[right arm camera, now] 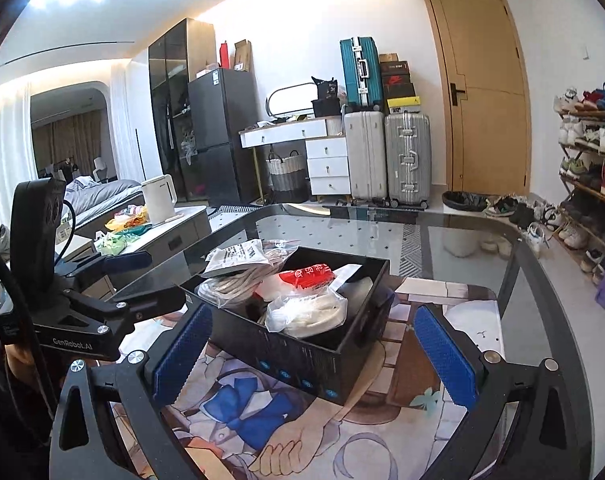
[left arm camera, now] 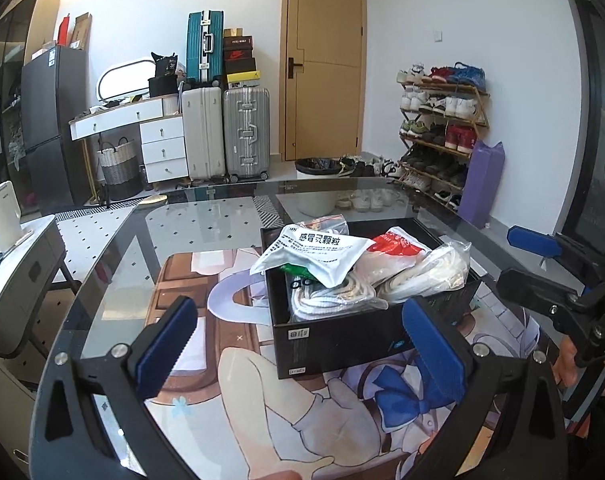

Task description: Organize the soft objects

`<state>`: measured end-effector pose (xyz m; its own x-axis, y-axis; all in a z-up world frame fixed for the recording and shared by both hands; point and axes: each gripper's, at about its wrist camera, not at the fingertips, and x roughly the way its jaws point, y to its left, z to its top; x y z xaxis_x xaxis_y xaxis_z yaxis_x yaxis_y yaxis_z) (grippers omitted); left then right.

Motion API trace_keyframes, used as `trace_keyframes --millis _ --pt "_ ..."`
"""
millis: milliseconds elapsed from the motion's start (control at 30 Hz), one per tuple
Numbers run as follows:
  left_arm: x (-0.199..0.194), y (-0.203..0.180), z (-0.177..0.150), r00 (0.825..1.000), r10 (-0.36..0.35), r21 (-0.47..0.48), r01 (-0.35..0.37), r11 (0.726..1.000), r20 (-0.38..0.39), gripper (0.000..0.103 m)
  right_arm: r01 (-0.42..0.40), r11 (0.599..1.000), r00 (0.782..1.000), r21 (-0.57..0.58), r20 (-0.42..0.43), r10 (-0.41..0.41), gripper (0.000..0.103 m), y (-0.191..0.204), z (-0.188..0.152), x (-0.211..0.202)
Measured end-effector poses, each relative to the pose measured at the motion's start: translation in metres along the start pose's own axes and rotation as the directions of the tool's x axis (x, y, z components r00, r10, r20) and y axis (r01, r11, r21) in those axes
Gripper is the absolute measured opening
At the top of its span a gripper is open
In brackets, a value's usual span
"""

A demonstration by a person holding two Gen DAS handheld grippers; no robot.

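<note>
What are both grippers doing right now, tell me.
Left gripper: open, holding nothing.
Right gripper: open, holding nothing, near the black box.

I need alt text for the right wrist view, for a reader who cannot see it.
An open black box holding bagged white rope and a red packet sits on a glass table. The open right gripper faces it; the left gripper is alongside.

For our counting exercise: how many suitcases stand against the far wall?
3. A white suitcase and a silver suitcase stand side by side on the floor; a teal suitcase stands on top of them. Others may be hidden behind.
</note>
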<state>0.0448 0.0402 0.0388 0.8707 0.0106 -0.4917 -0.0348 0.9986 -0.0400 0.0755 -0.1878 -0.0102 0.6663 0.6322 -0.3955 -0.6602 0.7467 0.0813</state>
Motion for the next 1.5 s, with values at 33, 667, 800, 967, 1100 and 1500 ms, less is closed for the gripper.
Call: trace_keyframes --millis 33,667,800,967,1100,1500 --pt "0.001 0.001 -0.001 1.000 0.001 0.000 -0.001 1.000 0.002 0.103 0.004 1.000 1.000 -0.006 0.002 -0.004 0.102 0.001 0.000 -0.001" --pt "0.009 0.007 -0.007 0.999 0.015 0.002 -0.015 1.000 0.031 0.103 -0.015 0.999 0.999 -0.033 0.037 0.016 0.102 0.010 -0.007 -0.003" --pt "0.005 0.010 -0.009 0.998 0.029 -0.015 -0.028 1.000 0.051 0.103 -0.005 0.999 0.999 -0.041 0.047 0.007 0.102 0.012 -0.009 -0.006" --pt "-0.001 0.014 -0.009 0.997 0.033 -0.045 -0.030 0.999 0.077 0.103 0.009 0.999 0.997 -0.038 0.077 -0.006 0.102 0.011 -0.011 -0.010" --pt "0.000 0.016 -0.009 0.996 0.037 -0.051 -0.034 0.998 0.079 0.103 0.006 0.998 0.997 -0.068 0.083 0.000 0.102 0.017 -0.012 -0.011" --pt "-0.001 0.013 -0.010 0.996 0.038 -0.038 -0.035 0.999 0.087 0.103 0.000 0.998 0.996 -0.066 0.087 0.006 0.102 0.014 -0.012 -0.011"
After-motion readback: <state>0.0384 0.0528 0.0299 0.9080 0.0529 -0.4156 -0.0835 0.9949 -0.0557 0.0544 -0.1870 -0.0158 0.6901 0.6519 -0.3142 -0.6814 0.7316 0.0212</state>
